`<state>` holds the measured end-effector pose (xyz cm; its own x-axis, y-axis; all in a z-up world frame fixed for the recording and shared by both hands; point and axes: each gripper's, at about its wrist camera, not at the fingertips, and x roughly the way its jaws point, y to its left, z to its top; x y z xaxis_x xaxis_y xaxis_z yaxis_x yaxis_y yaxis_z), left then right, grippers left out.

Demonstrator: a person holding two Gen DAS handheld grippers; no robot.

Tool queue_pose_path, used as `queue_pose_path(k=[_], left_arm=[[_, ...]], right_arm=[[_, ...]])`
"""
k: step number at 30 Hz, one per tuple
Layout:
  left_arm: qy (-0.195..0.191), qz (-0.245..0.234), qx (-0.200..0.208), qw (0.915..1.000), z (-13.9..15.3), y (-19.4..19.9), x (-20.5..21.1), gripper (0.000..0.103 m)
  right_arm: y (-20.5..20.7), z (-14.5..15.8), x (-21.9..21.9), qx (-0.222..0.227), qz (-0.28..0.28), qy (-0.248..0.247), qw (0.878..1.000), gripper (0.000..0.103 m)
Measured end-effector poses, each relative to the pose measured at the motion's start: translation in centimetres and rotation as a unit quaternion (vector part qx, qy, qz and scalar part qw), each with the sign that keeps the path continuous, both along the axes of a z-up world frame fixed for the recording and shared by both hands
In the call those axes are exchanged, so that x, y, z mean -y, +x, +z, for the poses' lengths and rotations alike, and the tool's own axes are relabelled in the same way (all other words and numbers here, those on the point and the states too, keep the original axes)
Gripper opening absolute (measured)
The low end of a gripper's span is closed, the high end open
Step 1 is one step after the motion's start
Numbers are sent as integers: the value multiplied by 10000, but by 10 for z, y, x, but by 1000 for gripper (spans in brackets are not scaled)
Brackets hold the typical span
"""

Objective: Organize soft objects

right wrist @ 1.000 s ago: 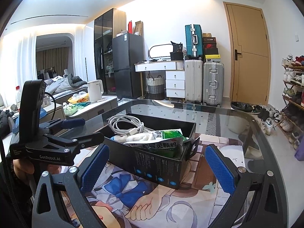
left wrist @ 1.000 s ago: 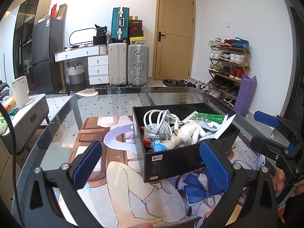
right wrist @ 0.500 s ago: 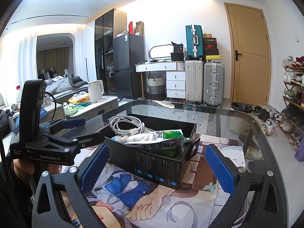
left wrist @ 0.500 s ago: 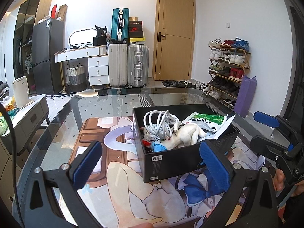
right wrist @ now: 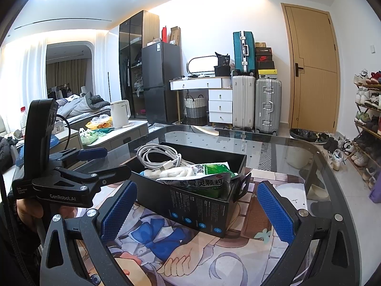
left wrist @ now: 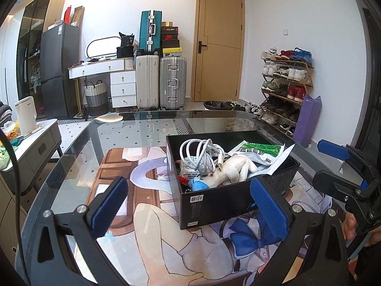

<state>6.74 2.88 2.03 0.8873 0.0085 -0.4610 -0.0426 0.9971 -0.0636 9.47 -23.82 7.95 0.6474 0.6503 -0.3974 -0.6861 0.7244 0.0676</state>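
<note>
A black open box (left wrist: 214,202) stands on the printed mat on the glass table; it also shows in the right wrist view (right wrist: 190,205). Inside lie a coiled white cable (left wrist: 202,152), a white plush toy (left wrist: 228,169) and a green-and-white packet (left wrist: 259,151). The cable (right wrist: 157,155), plush (right wrist: 176,172) and packet (right wrist: 209,178) show from the other side too. My left gripper (left wrist: 190,207) is open and empty, in front of the box. My right gripper (right wrist: 197,207) is open and empty, facing the box's side; it shows at the right in the left wrist view (left wrist: 340,166).
The printed mat (left wrist: 142,226) covers the near part of the glass table (left wrist: 142,128). A low side cabinet (left wrist: 35,143) with a white kettle (left wrist: 25,113) stands to the left. Suitcases (left wrist: 159,81), a door and a shoe rack (left wrist: 285,88) are behind.
</note>
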Motion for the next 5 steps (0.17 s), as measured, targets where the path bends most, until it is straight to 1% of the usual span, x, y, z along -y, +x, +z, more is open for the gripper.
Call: queue_pose_path(k=[5], left_arm=[[3,12,15,10000,3,1,0,103]], right_arm=[[0,0,0,0,2,0,10000,102]])
